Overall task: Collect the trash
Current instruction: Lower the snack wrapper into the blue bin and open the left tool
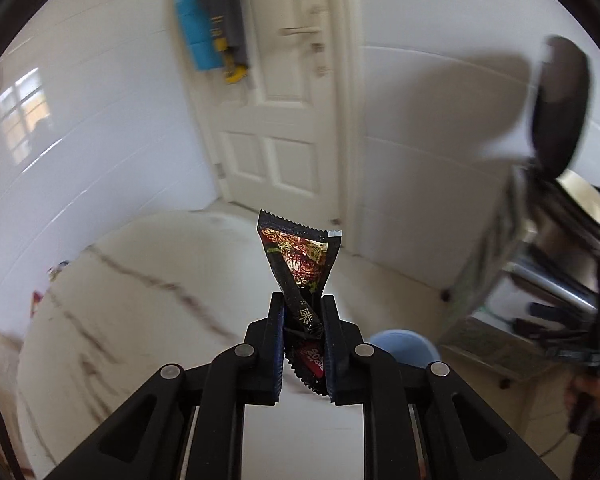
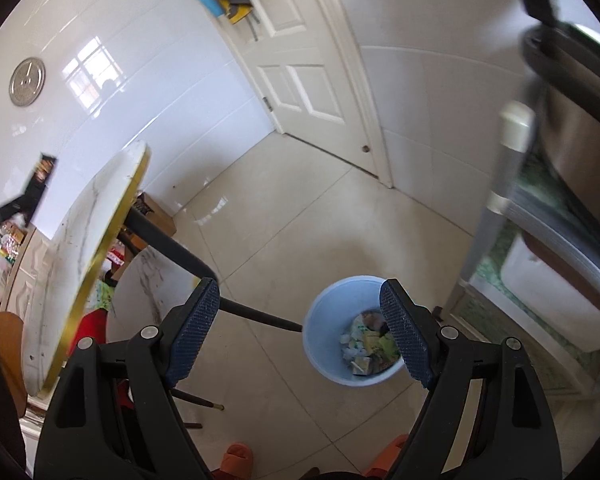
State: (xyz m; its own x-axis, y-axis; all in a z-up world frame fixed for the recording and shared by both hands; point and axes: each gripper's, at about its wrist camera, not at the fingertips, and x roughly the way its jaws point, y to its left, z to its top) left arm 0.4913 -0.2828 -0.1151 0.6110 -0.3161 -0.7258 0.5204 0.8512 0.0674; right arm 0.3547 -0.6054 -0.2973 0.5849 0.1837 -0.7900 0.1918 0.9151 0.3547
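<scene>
Left gripper [image 1: 302, 320] clamped on wrapper [image 1: 300, 258], lifted clear above the table [image 1: 140, 300] for carrying. Right gripper [image 2: 300, 332] wide open, empty, poised over the bin [image 2: 324, 320] on the floor beside the table edge, marking the drop target.

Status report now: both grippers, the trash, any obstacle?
Left gripper shut on wrapper, above table. Right gripper open, empty, over bin. Bin holds trash. No obstacle seen.

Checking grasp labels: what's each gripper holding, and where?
Left gripper pinches a wrapper at its lower middle. Right gripper holds nothing.
</scene>
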